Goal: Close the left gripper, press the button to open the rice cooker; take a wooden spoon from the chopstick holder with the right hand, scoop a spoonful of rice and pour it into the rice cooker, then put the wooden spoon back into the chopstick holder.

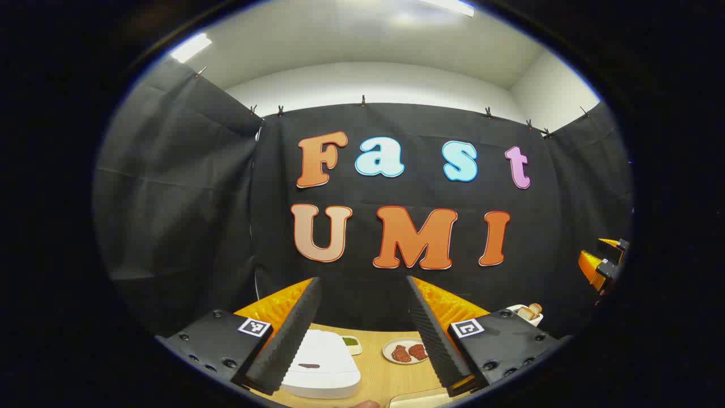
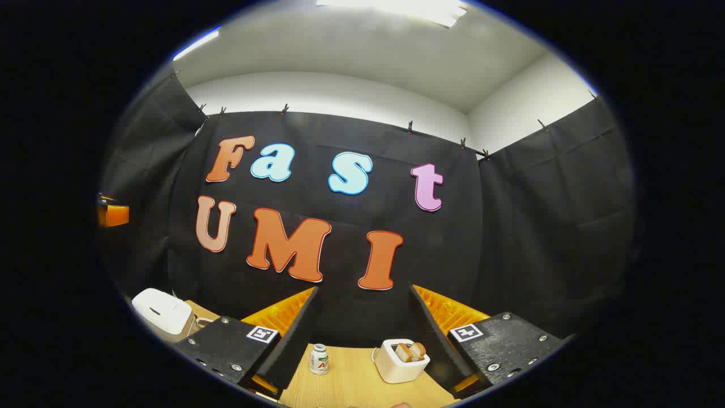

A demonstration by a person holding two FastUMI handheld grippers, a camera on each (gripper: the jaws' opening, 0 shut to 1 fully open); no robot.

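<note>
The white, lid-shut rice cooker (image 1: 320, 365) sits on the wooden table (image 1: 376, 377); both grippers' jaws are released.

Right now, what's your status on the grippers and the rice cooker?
Left gripper open, right gripper open, both held high. Rice cooker lid down, button unpressed. Nothing blocking it; plate of meat beside.

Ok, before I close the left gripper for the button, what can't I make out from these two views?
- Rice cooker, left gripper view: left side hidden behind the left gripper's finger; button not identifiable.
- Rice cooker, right gripper view: small, at the edge.
- Chopstick holder, wooden spoon, rice: cannot be picked out.
- White container, right gripper view: contents too small to name; the right gripper's finger hides its right side.
</note>
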